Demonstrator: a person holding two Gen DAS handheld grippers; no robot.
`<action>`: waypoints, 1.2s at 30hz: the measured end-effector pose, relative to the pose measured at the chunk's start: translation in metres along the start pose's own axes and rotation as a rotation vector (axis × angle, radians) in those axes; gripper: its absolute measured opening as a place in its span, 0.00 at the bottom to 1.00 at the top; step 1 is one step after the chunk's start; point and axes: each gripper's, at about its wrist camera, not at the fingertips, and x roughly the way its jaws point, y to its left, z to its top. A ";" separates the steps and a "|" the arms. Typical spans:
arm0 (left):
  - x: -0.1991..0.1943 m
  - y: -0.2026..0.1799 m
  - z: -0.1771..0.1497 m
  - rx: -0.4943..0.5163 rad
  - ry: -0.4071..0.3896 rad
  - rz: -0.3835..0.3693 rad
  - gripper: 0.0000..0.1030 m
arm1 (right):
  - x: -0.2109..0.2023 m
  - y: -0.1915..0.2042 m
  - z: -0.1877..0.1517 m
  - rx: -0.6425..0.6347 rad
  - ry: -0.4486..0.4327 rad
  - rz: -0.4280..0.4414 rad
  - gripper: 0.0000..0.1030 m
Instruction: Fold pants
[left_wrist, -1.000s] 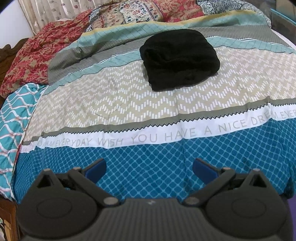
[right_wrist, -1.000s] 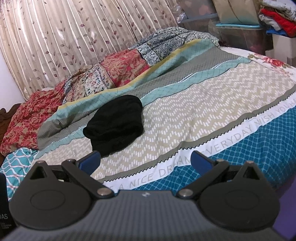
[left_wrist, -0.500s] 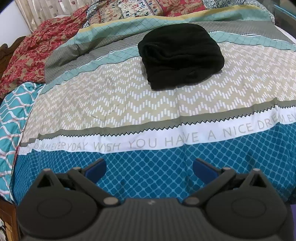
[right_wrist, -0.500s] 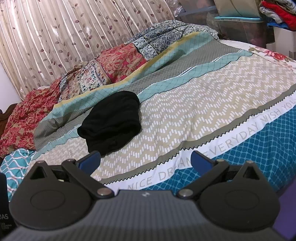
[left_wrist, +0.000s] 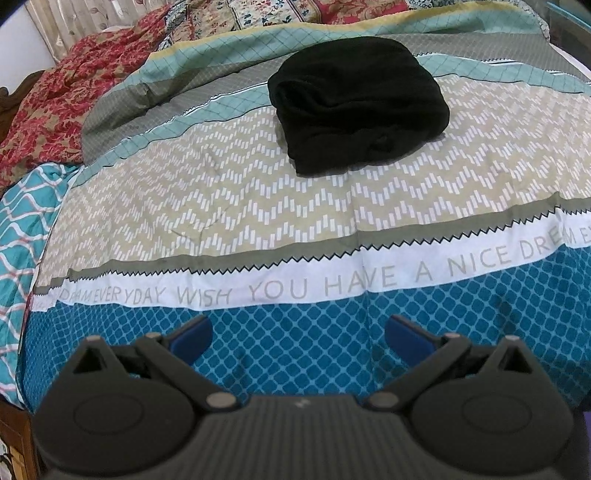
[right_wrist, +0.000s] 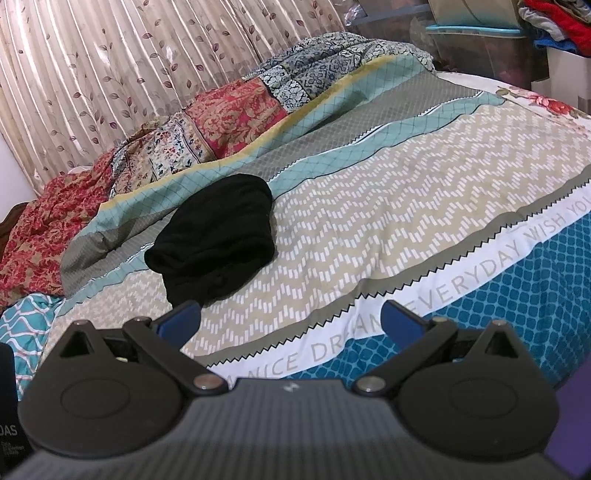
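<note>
Folded black pants (left_wrist: 356, 105) now nearer both wide-spread, empty grippers.

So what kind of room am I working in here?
Most likely a bedroom in a home: a made bed with a patterned quilt, a leaf-print curtain behind it, and stacked storage bins in the corner. The black pants lie on the quilt.
</note>
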 end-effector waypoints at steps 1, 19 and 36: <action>0.001 0.000 0.000 0.000 0.001 0.001 1.00 | 0.001 0.000 0.000 0.000 0.003 -0.001 1.00; 0.011 0.007 0.008 -0.015 -0.002 0.001 1.00 | 0.014 0.007 0.000 -0.021 0.028 -0.006 1.00; 0.009 0.026 0.019 -0.062 -0.042 -0.010 1.00 | 0.017 0.020 0.001 -0.059 0.030 -0.007 1.00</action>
